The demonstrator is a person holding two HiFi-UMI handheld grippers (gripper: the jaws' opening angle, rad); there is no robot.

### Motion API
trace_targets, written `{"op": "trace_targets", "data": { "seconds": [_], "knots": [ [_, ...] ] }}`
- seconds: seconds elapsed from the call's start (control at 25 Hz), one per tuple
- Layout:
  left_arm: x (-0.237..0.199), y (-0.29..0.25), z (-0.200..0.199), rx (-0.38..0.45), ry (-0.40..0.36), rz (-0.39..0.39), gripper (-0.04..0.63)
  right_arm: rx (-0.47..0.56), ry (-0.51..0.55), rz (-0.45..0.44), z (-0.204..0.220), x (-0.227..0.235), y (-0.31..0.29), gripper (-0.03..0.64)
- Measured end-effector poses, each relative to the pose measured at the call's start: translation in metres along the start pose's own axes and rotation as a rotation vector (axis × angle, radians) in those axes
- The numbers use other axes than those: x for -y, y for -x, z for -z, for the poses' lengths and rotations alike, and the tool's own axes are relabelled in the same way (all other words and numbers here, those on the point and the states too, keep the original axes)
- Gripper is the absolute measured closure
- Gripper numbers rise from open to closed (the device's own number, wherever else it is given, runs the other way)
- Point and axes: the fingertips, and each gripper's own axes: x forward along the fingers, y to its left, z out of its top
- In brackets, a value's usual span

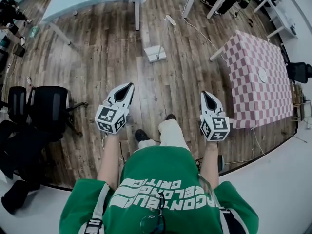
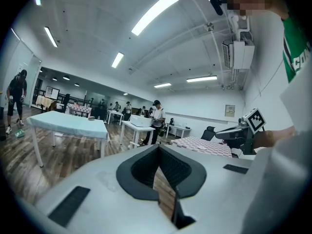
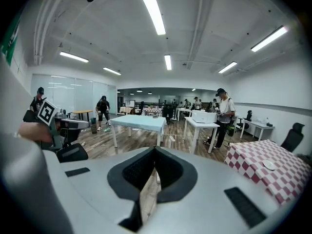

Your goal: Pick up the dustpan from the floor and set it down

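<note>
green shirt (image 1: 161, 179) fills the bottom of the head view, with both arms reaching out ahead of it. left claw (image 1: 129, 86) and right claw (image 1: 205, 94) are each clenched on nothing, tips together, only floor (image 1: 97, 57) showing through the slit behind them. the dustpan (image 1: 155, 52) lies on the floor well ahead, roughly between the lines of the two claws and left of the checked surface (image 1: 248, 96). the likely risks from here: a claw that arrives clenched would only nudge the dustpan along the boards, and a bite on the thin handle alone could let it swing or tip. it looks pale, flat and squarish, with a slim handle across it; finer detail is too small to tell.
</note>
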Motion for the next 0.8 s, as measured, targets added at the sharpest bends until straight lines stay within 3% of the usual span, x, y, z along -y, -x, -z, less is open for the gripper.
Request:
{"op": "trace_targets", "data": {
  "seconds": [0.4, 0.8],
  "knots": [
    [-0.058, -0.062, -0.016, -0.044, -0.061, -0.008, 0.603, 0.022, -0.034, -0.038, -0.023, 0.023, -0.113, 0.608],
    [-0.124, -0.194, -0.063, -0.08, -0.08, -0.012, 0.602, -0.033, -0.025, -0.088, -0.06, 0.083, -0.254, 0.609]
  ]
}}
